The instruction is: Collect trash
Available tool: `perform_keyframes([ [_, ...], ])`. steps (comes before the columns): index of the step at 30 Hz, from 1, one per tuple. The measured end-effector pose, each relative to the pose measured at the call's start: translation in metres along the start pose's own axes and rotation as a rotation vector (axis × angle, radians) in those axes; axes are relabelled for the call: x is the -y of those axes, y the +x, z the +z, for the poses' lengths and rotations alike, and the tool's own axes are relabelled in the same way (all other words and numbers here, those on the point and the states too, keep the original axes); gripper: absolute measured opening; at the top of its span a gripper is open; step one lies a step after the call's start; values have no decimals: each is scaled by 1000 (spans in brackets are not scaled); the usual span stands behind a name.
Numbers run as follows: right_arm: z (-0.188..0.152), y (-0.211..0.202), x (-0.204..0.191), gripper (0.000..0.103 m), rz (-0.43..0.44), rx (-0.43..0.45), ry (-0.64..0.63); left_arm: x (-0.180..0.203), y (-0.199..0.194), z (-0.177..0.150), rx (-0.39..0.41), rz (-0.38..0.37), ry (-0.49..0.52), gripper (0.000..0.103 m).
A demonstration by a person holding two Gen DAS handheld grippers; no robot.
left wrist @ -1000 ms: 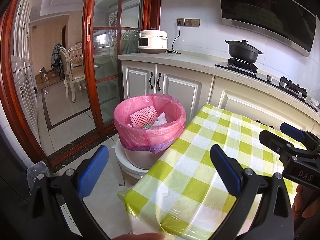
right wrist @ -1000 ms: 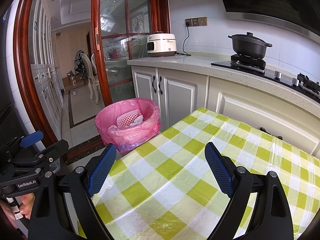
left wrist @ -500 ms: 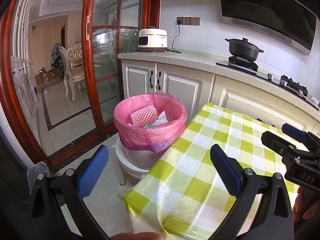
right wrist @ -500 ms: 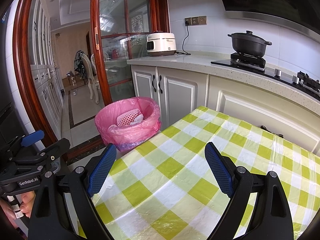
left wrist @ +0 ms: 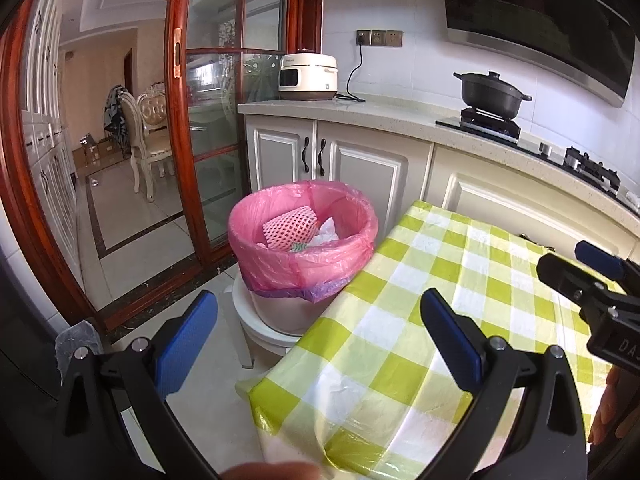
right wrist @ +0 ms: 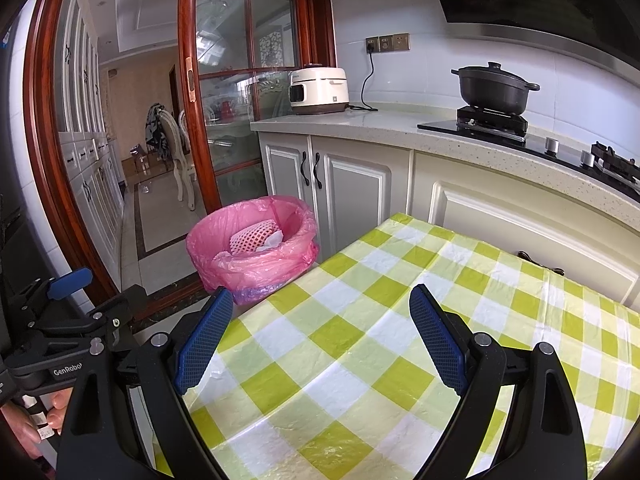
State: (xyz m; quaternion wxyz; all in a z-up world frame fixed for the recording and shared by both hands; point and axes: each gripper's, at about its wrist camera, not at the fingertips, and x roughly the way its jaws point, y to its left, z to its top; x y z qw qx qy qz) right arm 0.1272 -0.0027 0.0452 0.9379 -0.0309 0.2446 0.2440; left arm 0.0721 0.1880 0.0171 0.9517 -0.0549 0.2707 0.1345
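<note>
Lying tilted in the pink-lined bin (left wrist: 304, 236), foam net (left wrist: 290, 228), long axis up-right; both grippers' jaws spread, empty.

One trash bin (left wrist: 304, 264) lined with one pink bag holds one pink foam net sleeve (left wrist: 290, 228) and one white crumpled tissue (left wrist: 330, 232). One checked tablecloth (right wrist: 400, 340) covers one bench. One rice cooker (right wrist: 319, 90), one black pot (right wrist: 494, 88), two cabinet door handles (right wrist: 311, 170), two grippers: the left gripper (left wrist: 320, 340) and the right gripper (right wrist: 318, 336).
</note>
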Motion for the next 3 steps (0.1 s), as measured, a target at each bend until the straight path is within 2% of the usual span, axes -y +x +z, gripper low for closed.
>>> perform_keyframes([
  [3,0,-1,0,85,0,1,2,0,1,1,-4,0,-2,98],
])
